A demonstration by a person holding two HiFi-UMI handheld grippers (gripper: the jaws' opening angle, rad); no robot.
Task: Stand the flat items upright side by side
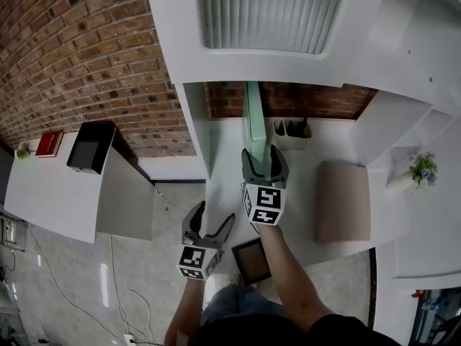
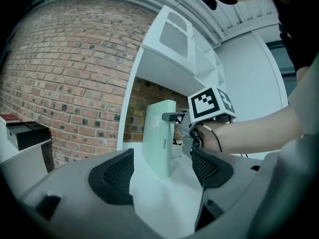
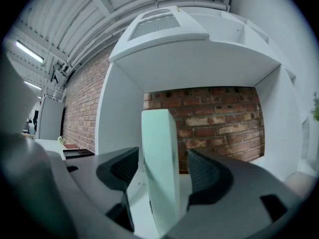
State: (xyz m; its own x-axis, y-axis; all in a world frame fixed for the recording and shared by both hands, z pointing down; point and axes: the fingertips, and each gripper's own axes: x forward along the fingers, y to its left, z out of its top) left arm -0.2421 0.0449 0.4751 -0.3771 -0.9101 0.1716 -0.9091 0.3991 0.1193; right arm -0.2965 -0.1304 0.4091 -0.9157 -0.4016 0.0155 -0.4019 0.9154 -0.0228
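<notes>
The pale green flat item (image 3: 160,168) is found standing upright on edge on the white shelf (image 1: 331,146), near the bay's left wall, its long axis running near to far. The right gripper (image 1: 263,158) is set astride its near end, jaws parted, with a gap noted at each pad; nothing is gripped. The left gripper (image 1: 215,220) is held nearer and leftward, jaws wide and empty. A beige flat item (image 1: 342,202) lies flat to the right; the right gripper is judged nearer it.
</notes>
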